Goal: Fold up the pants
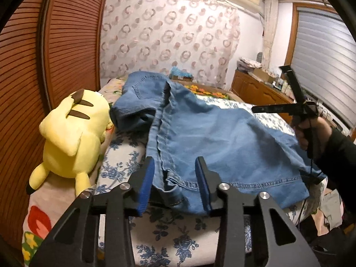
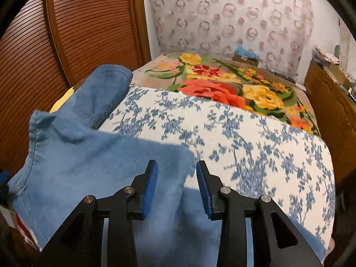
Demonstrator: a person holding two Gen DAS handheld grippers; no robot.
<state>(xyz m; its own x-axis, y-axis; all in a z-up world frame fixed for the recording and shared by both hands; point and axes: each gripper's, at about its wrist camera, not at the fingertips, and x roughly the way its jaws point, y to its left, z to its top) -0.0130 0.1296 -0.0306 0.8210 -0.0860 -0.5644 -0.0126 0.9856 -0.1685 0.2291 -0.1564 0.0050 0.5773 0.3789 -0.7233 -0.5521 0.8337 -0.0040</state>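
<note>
Blue denim pants (image 1: 213,138) lie spread on the bed, waist end bunched at the far left, a stitched hem near the front edge. My left gripper (image 1: 175,166) is open, its blue pads either side of the hem's bunched corner, just above the cloth. The right gripper's body (image 1: 289,109) shows at the right in the left wrist view, held in a hand over the pants' right edge. In the right wrist view the right gripper (image 2: 176,171) is open above the pants (image 2: 89,155), gripping nothing.
A yellow plush toy (image 1: 73,133) lies at the bed's left edge by the wooden louvred door (image 1: 44,55). The bed has a blue-flowered white cover (image 2: 255,144) and a bright floral blanket (image 2: 222,84). A wooden dresser (image 1: 258,89) stands right.
</note>
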